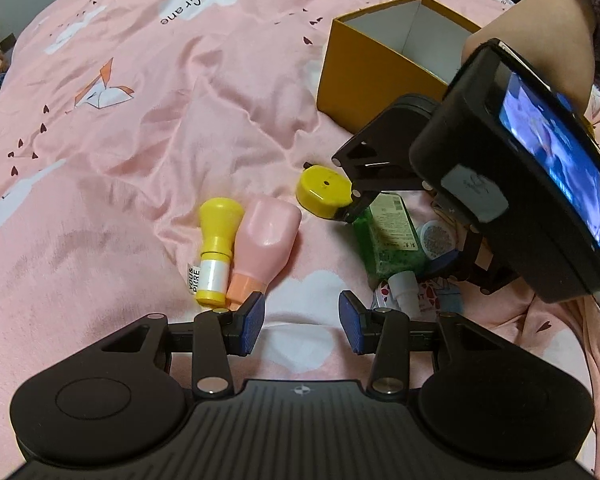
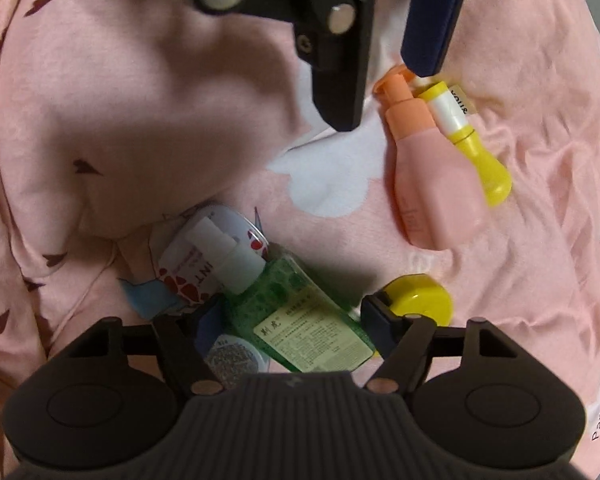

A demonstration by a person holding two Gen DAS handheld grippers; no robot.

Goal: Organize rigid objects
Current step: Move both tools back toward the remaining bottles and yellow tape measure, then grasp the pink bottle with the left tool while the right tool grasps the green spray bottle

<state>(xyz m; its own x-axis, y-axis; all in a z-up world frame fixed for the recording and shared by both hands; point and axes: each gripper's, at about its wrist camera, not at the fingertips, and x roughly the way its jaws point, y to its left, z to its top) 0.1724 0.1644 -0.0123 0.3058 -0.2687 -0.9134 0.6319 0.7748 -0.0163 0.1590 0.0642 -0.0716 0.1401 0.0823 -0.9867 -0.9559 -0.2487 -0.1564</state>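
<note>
A pink bedspread, rumpled and printed with white clouds, paper cranes and small dark hearts, carries everything. A yellow stamp and a pink bottle lie touching side by side just ahead of the left tongs' left finger. To the right of those tongs, under the right tongs, lie a yellow disc, a green bottle with a white cap, a small round jar and a white tube with red spots, all crowded together. An open orange box stands farther ahead, beyond the disc.
</note>
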